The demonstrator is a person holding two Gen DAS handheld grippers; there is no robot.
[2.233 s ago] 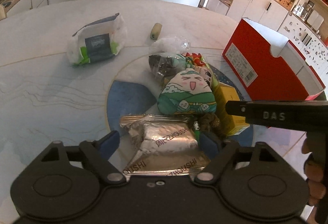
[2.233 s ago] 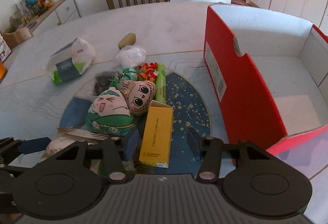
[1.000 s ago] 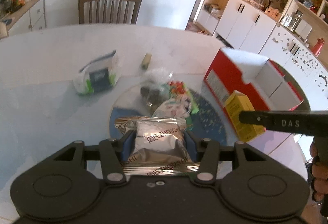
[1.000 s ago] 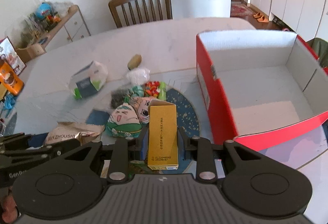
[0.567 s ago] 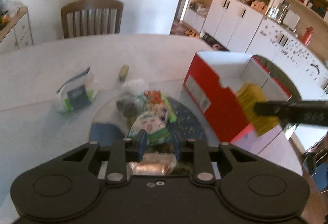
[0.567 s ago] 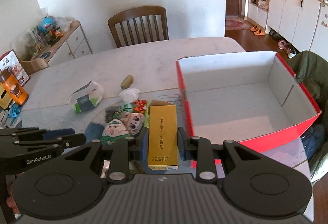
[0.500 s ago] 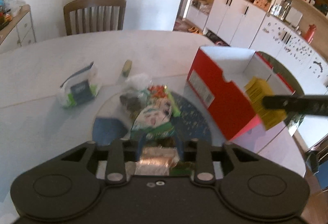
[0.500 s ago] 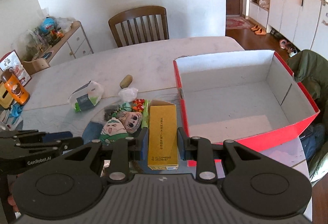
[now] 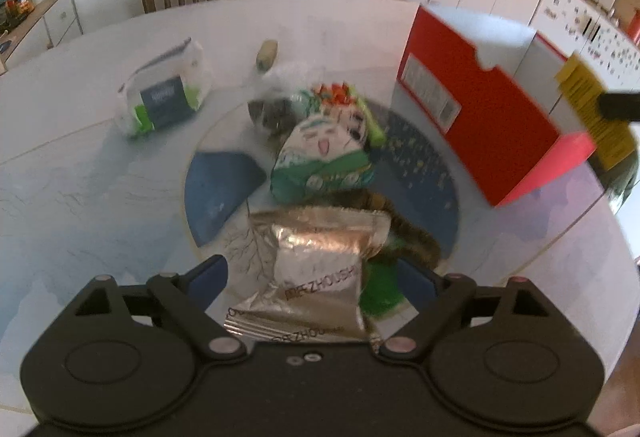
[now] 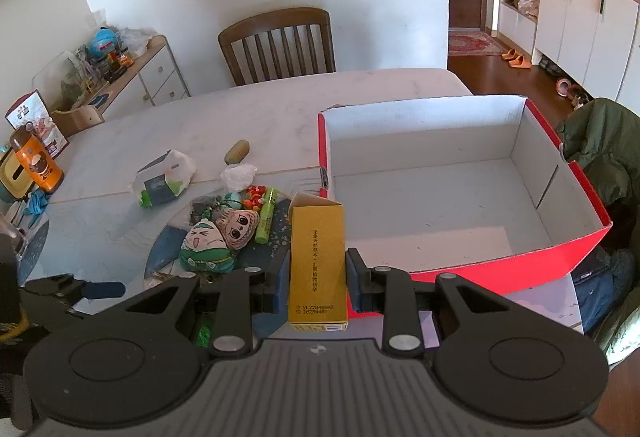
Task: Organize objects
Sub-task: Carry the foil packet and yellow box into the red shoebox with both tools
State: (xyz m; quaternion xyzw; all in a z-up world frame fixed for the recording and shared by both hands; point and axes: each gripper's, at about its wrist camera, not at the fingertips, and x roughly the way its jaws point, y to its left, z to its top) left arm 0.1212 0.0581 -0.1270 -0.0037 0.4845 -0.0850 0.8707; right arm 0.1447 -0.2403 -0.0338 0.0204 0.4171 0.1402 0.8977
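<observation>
My left gripper (image 9: 312,273) is open, its blue pads (image 9: 208,273) spread wide. A silver foil snack packet (image 9: 320,269) lies loose between them, over the blue round mat (image 9: 220,185); the view is blurred. My right gripper (image 10: 318,269) is shut on an upright yellow carton (image 10: 318,257), held near the front-left corner of the open red box (image 10: 560,253), whose white inside is bare. In the left wrist view the yellow carton (image 9: 592,113) shows at the far right, beyond the red box (image 9: 472,105).
Two plush toys (image 10: 212,241), a green tube (image 10: 266,215), a tissue pack (image 10: 166,177), a white bag (image 10: 239,175) and a brown oval lump (image 10: 237,156) lie left of the box. A wooden chair (image 10: 276,45) stands behind the table, and an orange bottle (image 10: 36,161) at the far left.
My left gripper has opened and dropped lower towards the table, and the silver packet now sits loose between its fingers. The right gripper still holds the yellow carton, barely moved.
</observation>
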